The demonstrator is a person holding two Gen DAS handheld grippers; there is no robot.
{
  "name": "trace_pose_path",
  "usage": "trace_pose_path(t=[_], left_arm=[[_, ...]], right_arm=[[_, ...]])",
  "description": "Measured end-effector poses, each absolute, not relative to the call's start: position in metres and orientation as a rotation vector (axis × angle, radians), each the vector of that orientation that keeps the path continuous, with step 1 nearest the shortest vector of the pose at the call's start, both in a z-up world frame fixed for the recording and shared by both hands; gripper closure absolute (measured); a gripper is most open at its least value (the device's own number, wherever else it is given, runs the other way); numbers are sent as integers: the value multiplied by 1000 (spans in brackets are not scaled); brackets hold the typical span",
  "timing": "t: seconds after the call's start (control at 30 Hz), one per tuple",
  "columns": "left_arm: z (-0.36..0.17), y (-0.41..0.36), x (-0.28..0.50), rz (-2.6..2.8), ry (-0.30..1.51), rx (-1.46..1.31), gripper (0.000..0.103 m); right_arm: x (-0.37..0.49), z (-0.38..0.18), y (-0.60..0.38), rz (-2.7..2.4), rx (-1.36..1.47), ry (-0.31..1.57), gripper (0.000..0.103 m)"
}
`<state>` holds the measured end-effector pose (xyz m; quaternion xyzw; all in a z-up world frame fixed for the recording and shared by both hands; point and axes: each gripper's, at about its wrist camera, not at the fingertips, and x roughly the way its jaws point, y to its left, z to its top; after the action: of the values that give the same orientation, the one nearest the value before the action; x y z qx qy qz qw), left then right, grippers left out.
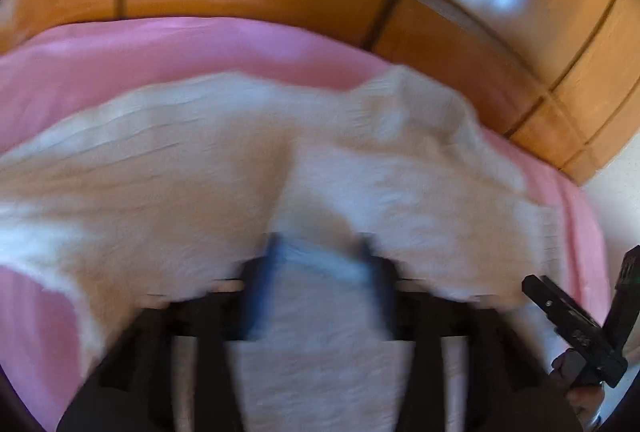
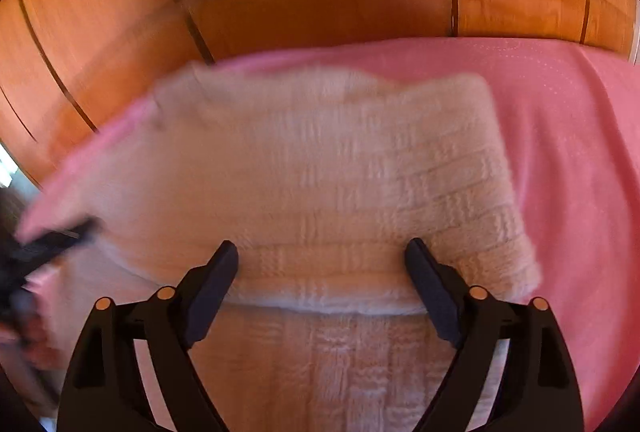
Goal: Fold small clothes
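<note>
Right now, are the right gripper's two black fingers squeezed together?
No: the right gripper has its fingers spread wide apart over the white knitted garment.

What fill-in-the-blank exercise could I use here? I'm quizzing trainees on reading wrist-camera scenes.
1. The cream knitted garment lies on a bed sheet coloured ____.
2. Behind the bed stand cabinet panels made of ____.
3. The right gripper has its jaws ____ over a fold of the garment.
4. In the right wrist view, the left gripper appears at the ____ edge.

Missing words: pink; wood; open; left
</note>
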<state>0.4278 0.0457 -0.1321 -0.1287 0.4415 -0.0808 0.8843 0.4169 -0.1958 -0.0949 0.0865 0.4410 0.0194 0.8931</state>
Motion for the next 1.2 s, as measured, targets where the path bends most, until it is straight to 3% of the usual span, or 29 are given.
trace_pose_path(t=[0.13, 0.43, 0.67, 0.97, 1.07, 1.13, 1.2], left_arm=[[-140, 86, 404, -129, 913, -341, 37], [-134, 221, 331, -23, 826, -679, 37], [-138, 362, 288, 347, 696, -895, 37], [-157, 465, 298, 514, 624, -1104, 37], [-153, 478, 315, 572, 637, -1047, 52], [-155, 481, 321, 579, 653, -1033, 83], [-152, 479, 324, 542, 651, -1059, 93]], right_arm=[[418, -99, -179, 11, 80, 924, 2], [420, -101, -176, 1, 60, 933, 2], [417, -100, -173, -16, 35, 923, 2], [416, -103, -168, -27, 19, 919, 2], [418, -104, -166, -30, 15, 920, 2], [418, -105, -164, -29, 13, 919, 2], [419, -106, -164, -30, 12, 919, 2]])
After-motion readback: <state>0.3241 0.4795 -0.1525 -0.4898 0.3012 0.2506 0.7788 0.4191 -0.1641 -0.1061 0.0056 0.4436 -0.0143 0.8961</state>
